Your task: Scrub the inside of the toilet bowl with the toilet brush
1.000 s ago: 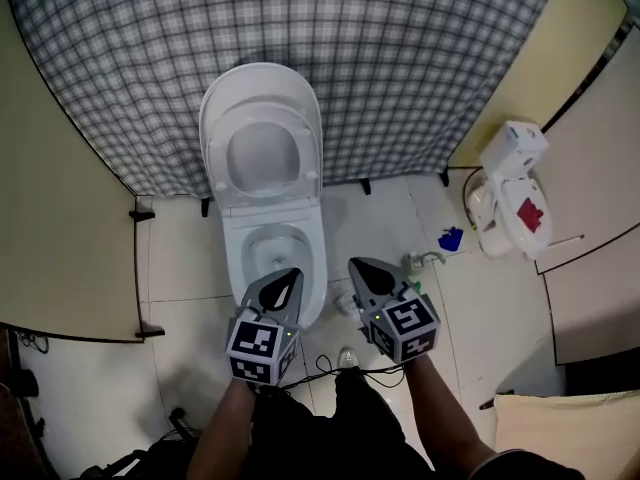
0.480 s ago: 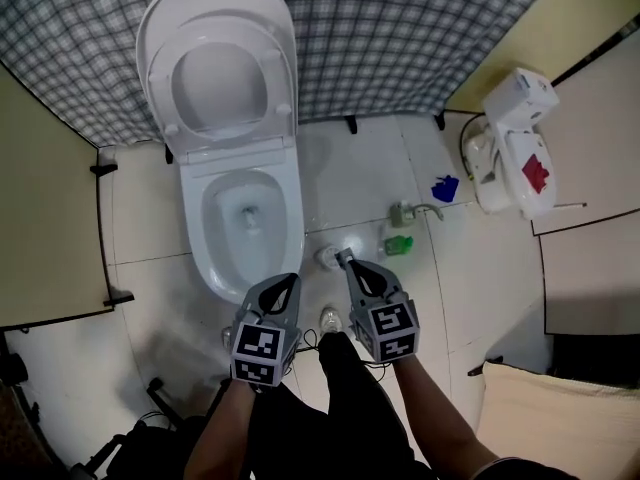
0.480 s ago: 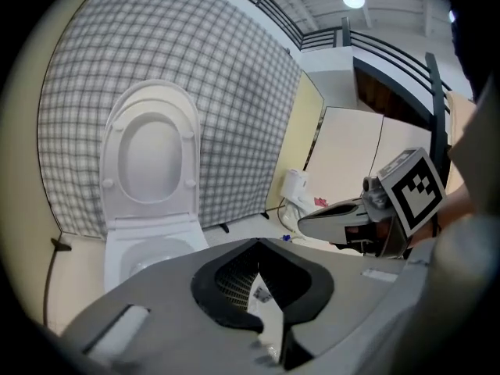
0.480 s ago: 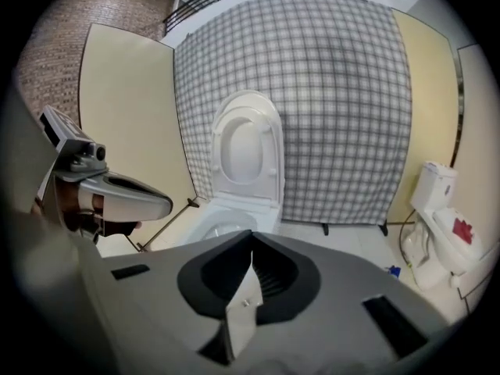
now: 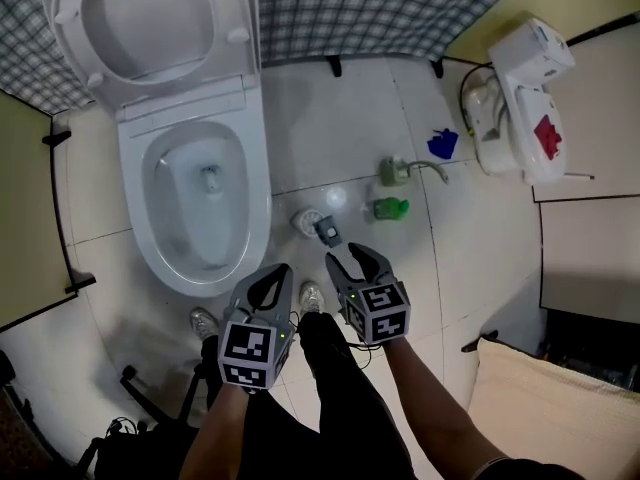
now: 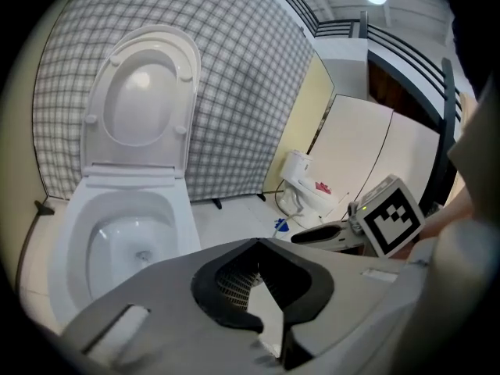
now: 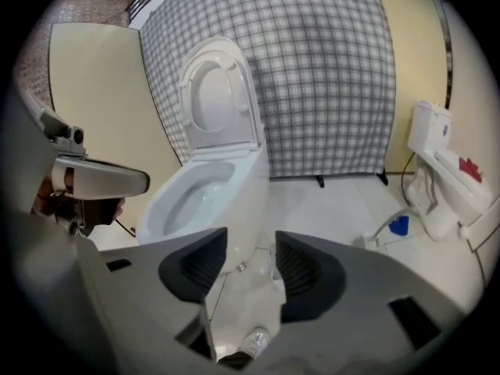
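Observation:
The white toilet (image 5: 200, 208) stands at the upper left of the head view with its lid and seat (image 5: 150, 23) raised. Its bowl (image 6: 129, 241) shows a little water. On the floor tiles to its right sits a small white round holder with a dark grey top (image 5: 314, 225), seemingly the toilet brush. My right gripper (image 5: 352, 258) hangs just this side of it. Its jaws have just been opening and stand open with nothing between them (image 7: 250, 264). My left gripper (image 5: 275, 280) is shut and empty, beside the bowl's front rim.
A green bottle (image 5: 389, 208) and another bottle with a hose (image 5: 397, 171) stand on the tiles right of the brush. A blue object (image 5: 443, 144) and a white fixture (image 5: 520, 88) lie at the right. A checked curtain (image 5: 380, 8) hangs behind. The person's shoes (image 5: 312, 296) are below the grippers.
Both grippers have sunk toward the floor, and the toilet has slid up and left in the head view. The right jaws went from shut to open.

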Available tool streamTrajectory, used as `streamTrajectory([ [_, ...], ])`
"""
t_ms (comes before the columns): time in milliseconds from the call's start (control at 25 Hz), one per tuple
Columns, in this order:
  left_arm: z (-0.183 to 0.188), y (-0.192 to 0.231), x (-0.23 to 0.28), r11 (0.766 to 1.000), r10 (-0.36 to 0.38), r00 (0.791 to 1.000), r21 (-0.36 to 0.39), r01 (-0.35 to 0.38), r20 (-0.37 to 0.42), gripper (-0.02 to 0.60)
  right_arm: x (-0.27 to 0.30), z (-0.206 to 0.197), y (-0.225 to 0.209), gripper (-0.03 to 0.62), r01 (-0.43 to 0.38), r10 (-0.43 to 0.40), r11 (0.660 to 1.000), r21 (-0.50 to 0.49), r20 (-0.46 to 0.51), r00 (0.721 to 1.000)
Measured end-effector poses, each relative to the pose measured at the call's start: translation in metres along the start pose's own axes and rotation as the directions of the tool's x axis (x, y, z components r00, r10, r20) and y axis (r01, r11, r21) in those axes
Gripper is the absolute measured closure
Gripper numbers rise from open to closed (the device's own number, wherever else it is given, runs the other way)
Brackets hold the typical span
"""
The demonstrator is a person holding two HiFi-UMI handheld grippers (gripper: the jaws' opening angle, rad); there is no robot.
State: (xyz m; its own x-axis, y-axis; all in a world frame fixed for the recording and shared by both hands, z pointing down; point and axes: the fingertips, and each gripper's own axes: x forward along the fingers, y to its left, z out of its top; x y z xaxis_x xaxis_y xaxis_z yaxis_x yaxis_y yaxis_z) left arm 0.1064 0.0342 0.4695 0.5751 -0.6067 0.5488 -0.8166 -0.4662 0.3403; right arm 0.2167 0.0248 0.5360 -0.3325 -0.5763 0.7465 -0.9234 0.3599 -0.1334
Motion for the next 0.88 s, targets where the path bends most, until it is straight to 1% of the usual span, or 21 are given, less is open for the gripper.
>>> streamTrajectory([
  [40, -0.008, -0.001, 0.006, 1.000, -0.003, 1.000, -0.009, 0.003, -0.003, 0.574, 0.012, -0.011, -0.006, 0.368, 0.001, -0.001, 1.000, 0.013, -0.014, 1.000],
  [120, -0.023, -0.002, 0.019, 1.000, -0.010, 1.000, -0.021, 0.010, -0.010, 0.574, 0.037, -0.025, -0.017, 0.368, 0.019, -0.018, 0.999, 0.030, -0.032, 0.999],
  [160, -0.031, -0.004, 0.025, 1.000, -0.019, 1.000, -0.021, 0.018, -0.017, 0.574, 0.050, -0.033, -0.024, 0.365, 0.030, -0.030, 0.999, 0.025, -0.035, 0.999],
  [280, -0.053, -0.011, 0.041, 0.998, -0.058, 0.997, 0.004, 0.058, -0.048, 0.574, 0.085, -0.055, -0.041, 0.303, 0.068, -0.069, 0.997, -0.026, -0.020, 0.997],
  [360, -0.060, -0.008, 0.051, 0.998, -0.061, 0.997, 0.002, 0.062, -0.047, 0.574, 0.105, -0.061, -0.045, 0.303, 0.072, -0.074, 0.996, -0.047, -0.029, 0.997],
  [480, -0.067, 0.004, 0.062, 0.999, -0.036, 0.999, -0.027, 0.035, -0.041, 0.574, 0.133, -0.072, -0.051, 0.303, 0.074, -0.076, 0.996, -0.053, -0.040, 0.996],
  [640, -0.076, 0.008, 0.067, 0.998, -0.030, 0.998, -0.056, 0.027, -0.048, 0.574, 0.155, -0.086, -0.057, 0.303, 0.087, -0.091, 0.994, -0.071, -0.069, 0.993],
  [680, -0.078, 0.009, 0.068, 0.998, -0.029, 0.998, -0.061, 0.026, -0.050, 0.574, 0.159, -0.089, -0.059, 0.309, 0.095, -0.101, 0.992, -0.080, -0.075, 0.992],
  [720, -0.080, 0.010, 0.069, 0.997, -0.028, 0.998, -0.066, 0.025, -0.052, 0.574, 0.161, -0.090, -0.061, 0.346, 0.103, -0.109, 0.991, -0.091, -0.073, 0.991],
  [760, -0.081, 0.011, 0.069, 0.997, -0.027, 0.998, -0.072, 0.023, -0.054, 0.574, 0.163, -0.090, -0.061, 0.361, 0.108, -0.115, 0.989, -0.104, -0.064, 0.991],
  [880, -0.084, 0.014, 0.071, 0.996, -0.022, 0.998, -0.090, 0.017, -0.055, 0.574, 0.167, -0.087, -0.057, 0.362, 0.102, -0.111, 0.984, -0.146, -0.053, 0.992],
])
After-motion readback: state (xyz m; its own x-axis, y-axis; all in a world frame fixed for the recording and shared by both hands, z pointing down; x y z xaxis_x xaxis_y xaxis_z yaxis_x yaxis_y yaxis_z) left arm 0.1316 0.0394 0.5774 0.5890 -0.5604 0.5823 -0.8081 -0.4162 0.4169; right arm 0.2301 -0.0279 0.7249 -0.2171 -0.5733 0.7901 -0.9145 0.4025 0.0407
